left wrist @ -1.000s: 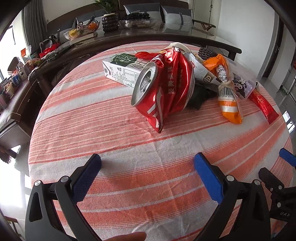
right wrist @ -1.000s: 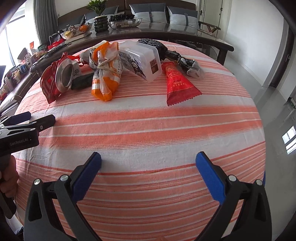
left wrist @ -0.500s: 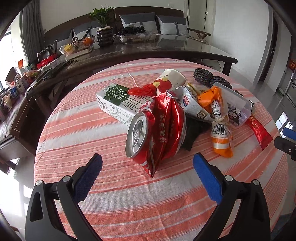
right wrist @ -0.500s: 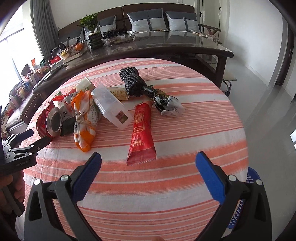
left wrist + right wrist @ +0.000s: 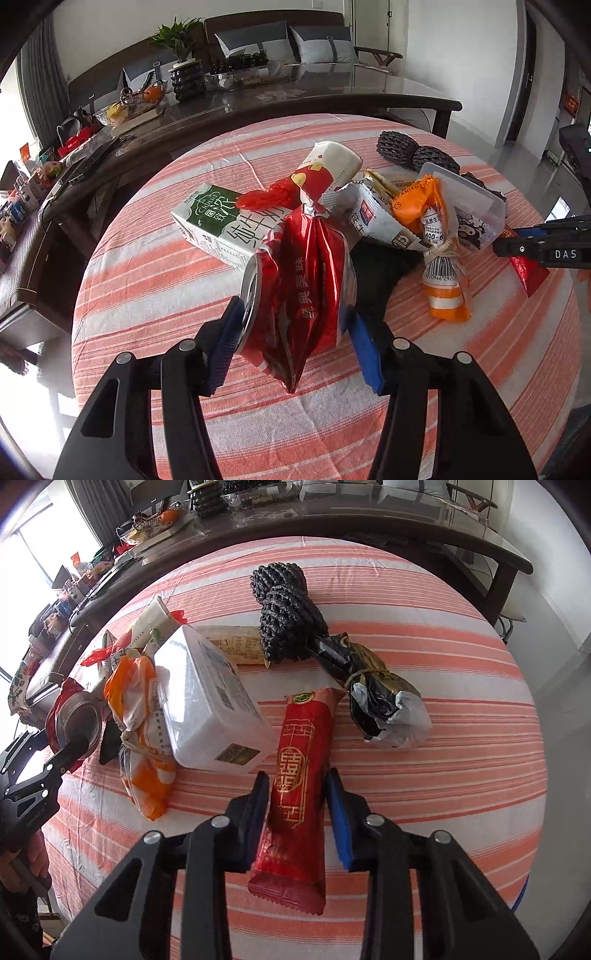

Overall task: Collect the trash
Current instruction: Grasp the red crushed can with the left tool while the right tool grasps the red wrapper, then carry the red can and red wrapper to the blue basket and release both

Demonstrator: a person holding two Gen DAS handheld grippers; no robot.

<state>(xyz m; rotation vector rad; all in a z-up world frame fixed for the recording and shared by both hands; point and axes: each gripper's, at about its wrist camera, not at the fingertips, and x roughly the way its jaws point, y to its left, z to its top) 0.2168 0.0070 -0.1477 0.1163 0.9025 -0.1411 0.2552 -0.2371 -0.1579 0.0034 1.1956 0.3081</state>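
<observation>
Trash lies in a heap on a round table with a striped orange cloth. My left gripper is shut on a crushed red can, one pad on each side of it. My right gripper is shut on a long red snack wrapper that lies flat on the cloth. Behind the can lie a green and white milk carton, a paper cup and an orange bag. The left gripper also shows in the right wrist view, at the can.
A clear plastic box, a black net bundle and a black and gold bag lie beside the red wrapper. A dark wooden table with a plant and fruit stands behind. The floor drops off at the right.
Both grippers moved forward into the heap and closed. The left one took hold of the red can, the right one took hold of the red wrapper.
</observation>
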